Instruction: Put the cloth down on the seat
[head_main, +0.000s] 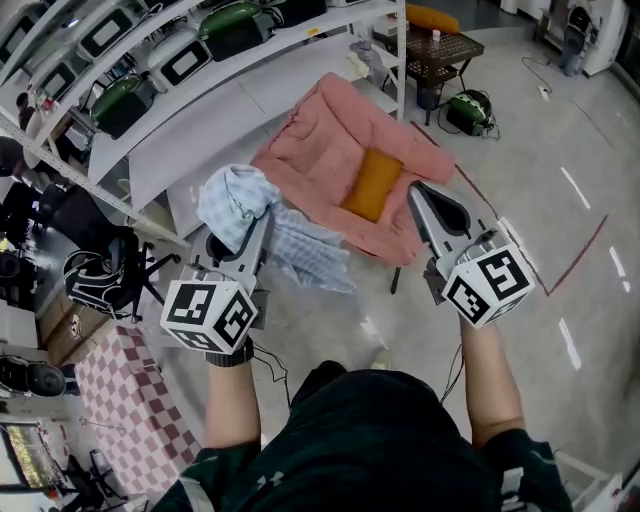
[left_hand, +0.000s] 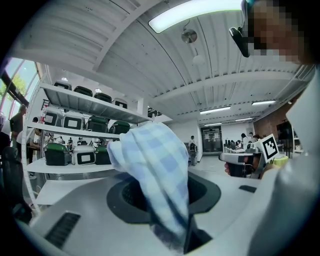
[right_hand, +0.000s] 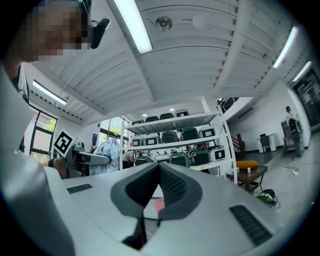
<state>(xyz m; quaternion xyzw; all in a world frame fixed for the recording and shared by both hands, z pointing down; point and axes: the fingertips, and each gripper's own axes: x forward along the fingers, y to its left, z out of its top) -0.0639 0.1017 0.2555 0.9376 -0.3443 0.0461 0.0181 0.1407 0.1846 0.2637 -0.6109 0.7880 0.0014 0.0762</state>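
- The head view shows the floor side of the scene. The left hand-held gripper (head_main: 262, 215) is clamped on a light blue checked cloth (head_main: 240, 200). One bunch of cloth sits above its jaws, and the rest hangs down on its right side, off the seat.
- The seat (head_main: 320, 140), covered in pink padding, lies just beyond both hand-held grippers. An orange cushion (head_main: 372, 185) rests on it, ahead of the right hand-held gripper (head_main: 418, 192) and slightly to its left.
- The left gripper view shows the grip closely. The cloth (left_hand: 160, 165) fills the space between the jaws and covers their tips. The seat does not appear there.
- In the right gripper view, the right hand-held gripper (right_hand: 159, 167) has its jaws together at the tips, with nothing held. Only a small pink piece shows through the gap lower down.
- The same view shows the cloth (right_hand: 107, 155) far to the left of this gripper.
- Only the two gripper views show the ceiling lamps (right_hand: 132, 25).
- The shelves (head_main: 200, 110) stand beyond the left hand-held gripper and carry green and white cases (head_main: 235, 25). The cases are closed, so I cannot tell what is inside.
- A small table (head_main: 440, 50) stands far ahead of the right hand-held gripper, with an orange thing (head_main: 432, 17) on it.
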